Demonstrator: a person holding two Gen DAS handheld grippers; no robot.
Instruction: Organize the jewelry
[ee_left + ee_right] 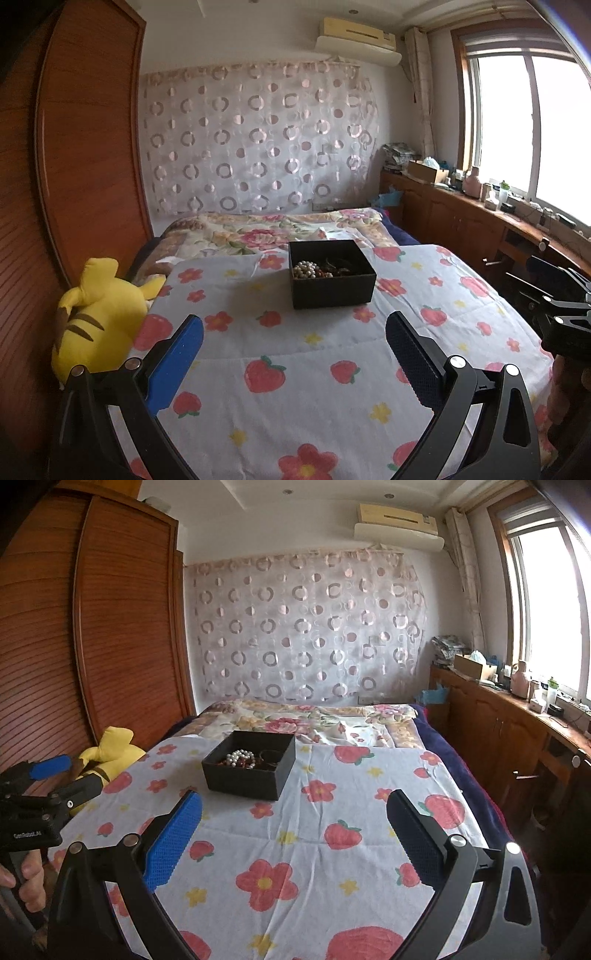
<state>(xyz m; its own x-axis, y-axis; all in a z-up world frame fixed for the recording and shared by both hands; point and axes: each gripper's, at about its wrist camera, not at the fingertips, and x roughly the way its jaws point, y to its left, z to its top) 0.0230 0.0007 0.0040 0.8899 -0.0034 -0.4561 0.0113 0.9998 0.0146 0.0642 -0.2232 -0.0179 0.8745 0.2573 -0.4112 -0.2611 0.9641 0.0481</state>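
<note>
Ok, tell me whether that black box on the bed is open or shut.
Open. The black box has no lid on it, and a string of white beads and darker jewelry show inside.

Items on the bed, by count.
One black box [332, 282] is shown, holding one string of white pearls [305, 269] among darker beads too tangled to be counted; one yellow plush toy [99, 317], two tongs (left tongs [293, 345], right tongs [294, 823]) and one hand [27, 882] are seen.
</note>
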